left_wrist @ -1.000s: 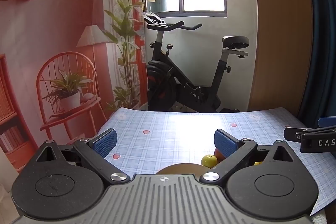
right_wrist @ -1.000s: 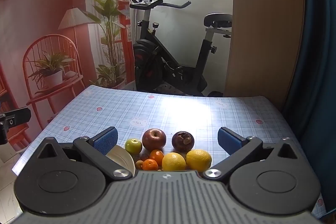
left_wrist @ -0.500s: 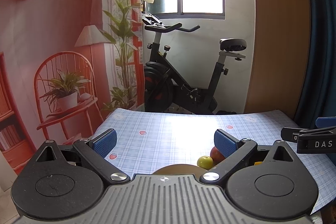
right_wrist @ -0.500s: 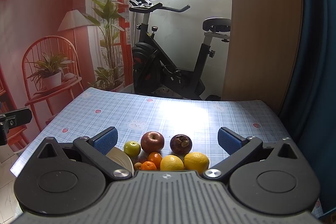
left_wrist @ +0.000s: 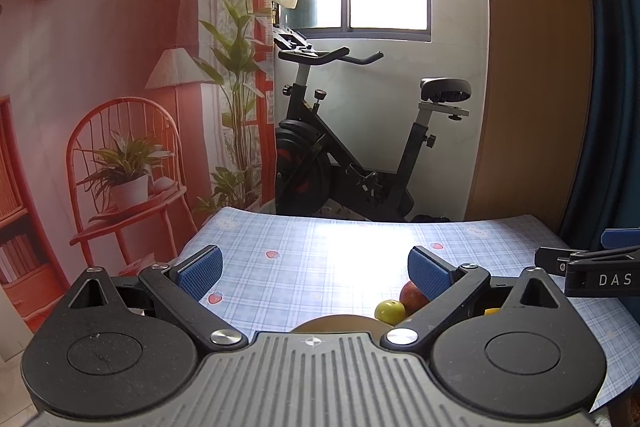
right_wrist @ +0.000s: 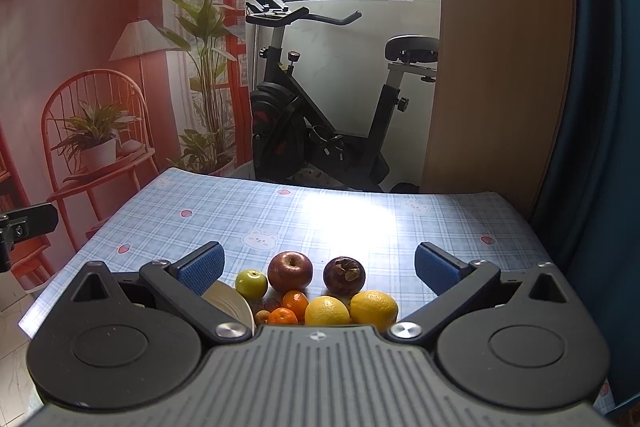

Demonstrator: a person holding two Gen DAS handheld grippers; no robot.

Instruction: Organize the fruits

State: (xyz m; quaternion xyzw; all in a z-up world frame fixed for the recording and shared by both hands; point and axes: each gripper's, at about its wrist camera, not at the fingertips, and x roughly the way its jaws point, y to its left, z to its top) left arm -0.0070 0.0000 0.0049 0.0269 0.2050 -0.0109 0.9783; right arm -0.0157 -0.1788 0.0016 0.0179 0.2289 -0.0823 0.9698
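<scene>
In the right wrist view a cluster of fruit lies on the blue plaid table (right_wrist: 360, 219): a green apple (right_wrist: 251, 283), a red apple (right_wrist: 290, 271), a dark mangosteen (right_wrist: 344, 275), two lemons (right_wrist: 327, 311) (right_wrist: 374, 307), two small oranges (right_wrist: 295, 299) and small brown fruits (right_wrist: 262, 315). A pale plate (right_wrist: 232, 303) lies at their left, partly hidden. My right gripper (right_wrist: 318, 267) is open and empty above the fruit. My left gripper (left_wrist: 314, 267) is open and empty; the green apple (left_wrist: 390, 311), red apple (left_wrist: 412, 297) and a brown plate rim (left_wrist: 336, 323) show by its right finger.
An exercise bike (right_wrist: 320, 123) stands beyond the table's far edge. A wooden panel (right_wrist: 496, 67) and blue curtain (right_wrist: 600, 107) are at the right. The right gripper's finger (left_wrist: 588, 269) shows at the right of the left wrist view.
Both grippers have tilted or risen slightly, so the table and fruit sit a little lower in each view. Both stay open and empty. The fruit has not moved.
</scene>
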